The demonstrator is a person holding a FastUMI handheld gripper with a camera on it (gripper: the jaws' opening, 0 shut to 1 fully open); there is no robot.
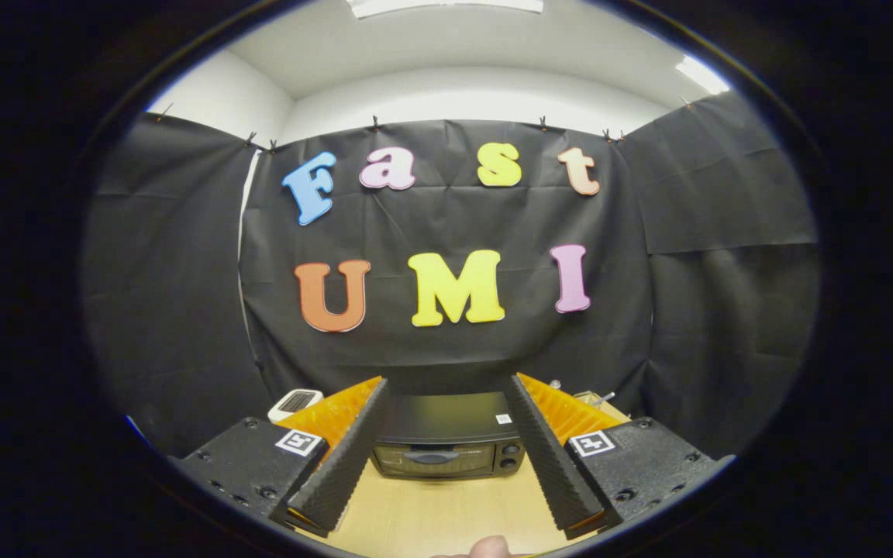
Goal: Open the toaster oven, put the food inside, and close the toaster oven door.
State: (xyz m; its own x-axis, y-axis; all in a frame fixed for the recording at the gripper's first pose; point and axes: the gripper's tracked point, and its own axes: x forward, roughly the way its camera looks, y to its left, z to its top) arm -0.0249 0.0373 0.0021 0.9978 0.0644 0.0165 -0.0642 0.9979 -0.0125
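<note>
- Pale wood bench (446, 511), black cloth wall behind.
- Black oven (446, 442) sits ahead, door shut, contents hidden.
- Fingers (446, 508) spread apart, empty, framing the oven.

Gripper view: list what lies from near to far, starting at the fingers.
Open gripper, nothing between its fingers → bare wooden table → toaster oven, door shut → black cloth wall.

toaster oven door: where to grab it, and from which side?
Likely the horizontal bar handle across the top of the closed door on the toaster oven. Come straight in from the front: the open gripper already faces it, with the oven beyond its fingers. The bar's width suggests closing from above and below.
</note>
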